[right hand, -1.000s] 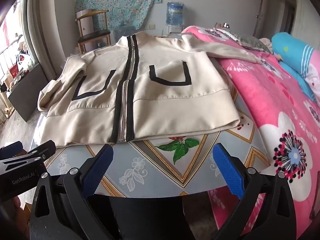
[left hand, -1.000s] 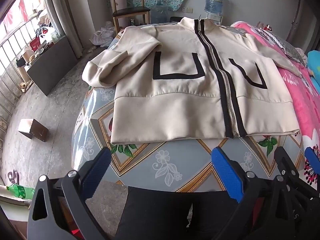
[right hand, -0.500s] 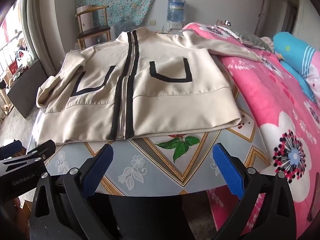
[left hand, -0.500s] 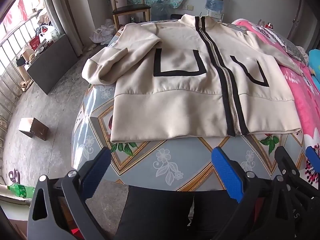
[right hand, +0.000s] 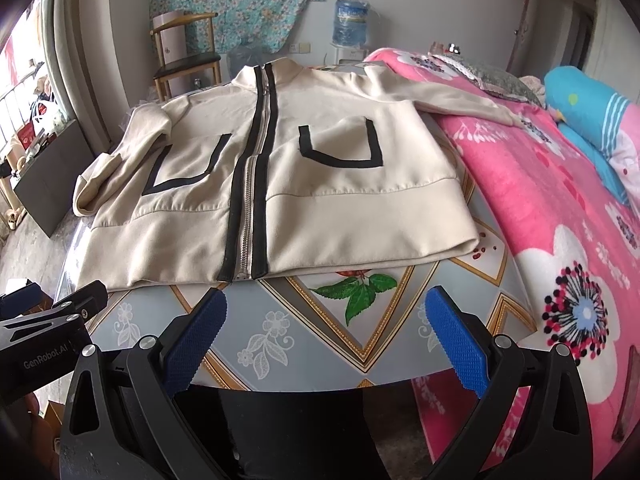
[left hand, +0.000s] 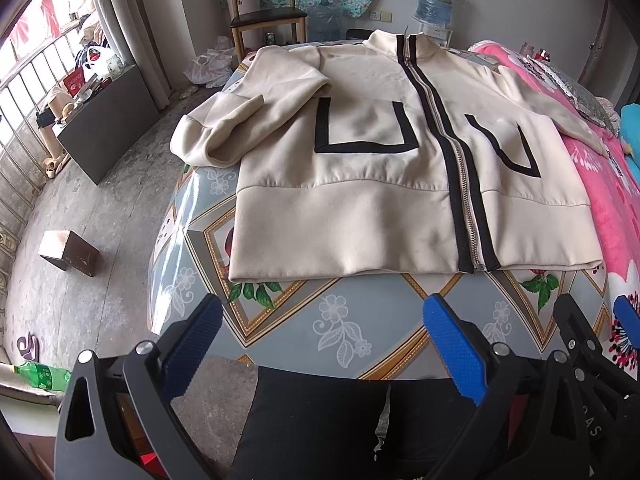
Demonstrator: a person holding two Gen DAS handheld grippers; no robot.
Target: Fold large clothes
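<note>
Your left gripper (left hand: 320, 340) hangs with its two blue pads wide apart and nothing between them, just before the near edge of the table (left hand: 280, 320). Your right gripper (right hand: 326, 334) is the same: pads far from each other, holding nothing, also at the near edge of the table. The jacket (left hand: 380, 184) lies flat on the table, front side up, zipper closed, with the collar at the far end and the hem toward you. The hem is a little beyond both grippers and neither one touches it. On each side of the zipper there is a pocket with a black outline. The sleeve (left hand: 248, 120) on the left side of the jacket is bent back on itself, and its cuff hangs a little over the left edge of the table. The other sleeve (right hand: 452, 98) goes off the right side of the table and rests on the pink blanket (right hand: 560, 208). Behind the far end of the table stand a chair (left hand: 266, 8) and a water bottle (left hand: 436, 0) by the wall. On the floor left of the table lies a small box (left hand: 70, 254).
</note>
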